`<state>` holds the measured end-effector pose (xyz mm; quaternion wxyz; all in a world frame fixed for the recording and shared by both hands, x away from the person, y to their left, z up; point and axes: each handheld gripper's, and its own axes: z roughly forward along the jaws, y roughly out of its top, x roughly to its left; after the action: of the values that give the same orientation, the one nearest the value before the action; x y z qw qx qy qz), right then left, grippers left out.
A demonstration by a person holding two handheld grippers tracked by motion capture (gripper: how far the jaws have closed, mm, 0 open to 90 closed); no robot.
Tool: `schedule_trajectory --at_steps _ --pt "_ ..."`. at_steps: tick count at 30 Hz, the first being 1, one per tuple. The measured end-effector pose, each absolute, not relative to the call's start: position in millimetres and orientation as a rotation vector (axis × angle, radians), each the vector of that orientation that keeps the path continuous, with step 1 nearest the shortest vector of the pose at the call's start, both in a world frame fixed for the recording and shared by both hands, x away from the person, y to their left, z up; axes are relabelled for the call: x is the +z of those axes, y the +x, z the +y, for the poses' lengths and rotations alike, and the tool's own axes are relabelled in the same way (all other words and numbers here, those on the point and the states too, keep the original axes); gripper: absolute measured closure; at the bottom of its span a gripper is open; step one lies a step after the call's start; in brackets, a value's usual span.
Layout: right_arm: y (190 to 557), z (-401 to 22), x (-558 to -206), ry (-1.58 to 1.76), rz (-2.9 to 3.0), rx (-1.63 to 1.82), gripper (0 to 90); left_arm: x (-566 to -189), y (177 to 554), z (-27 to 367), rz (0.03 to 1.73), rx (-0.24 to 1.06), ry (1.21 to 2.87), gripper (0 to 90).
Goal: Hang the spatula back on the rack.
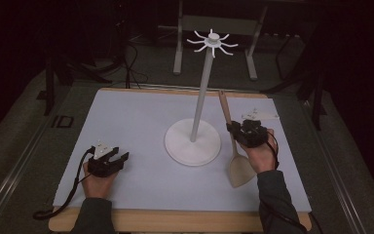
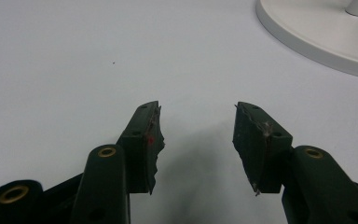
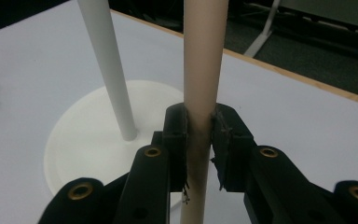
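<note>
The high camera sits above the person's edge of the counter (image 1: 141, 122), looking forward and down across it to the dark floor beyond. The left hand-held gripper (image 2: 196, 140) carries a camera low over the surface, very close. The right hand-held gripper (image 3: 199, 144) has one too, aimed upward along the white stand (image 1: 193, 141), whose base all three views share.

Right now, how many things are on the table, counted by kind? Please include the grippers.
Stand: 1, white, with a pole and hooks on top
Spatula: 1, wooden, held by the handle
Grippers: 2, left gripper and right gripper
Total: 4
</note>
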<state>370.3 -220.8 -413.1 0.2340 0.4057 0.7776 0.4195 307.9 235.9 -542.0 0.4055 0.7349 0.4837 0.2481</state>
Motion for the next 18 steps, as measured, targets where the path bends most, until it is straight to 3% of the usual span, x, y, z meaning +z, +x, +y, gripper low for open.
schedule_trajectory --at_steps 18 --pt "361.8 -227.0 -400.0 1.019 2.079 1.266 76.2 -541.9 308.1 236.2 1.220 0.627 1.857 51.1"
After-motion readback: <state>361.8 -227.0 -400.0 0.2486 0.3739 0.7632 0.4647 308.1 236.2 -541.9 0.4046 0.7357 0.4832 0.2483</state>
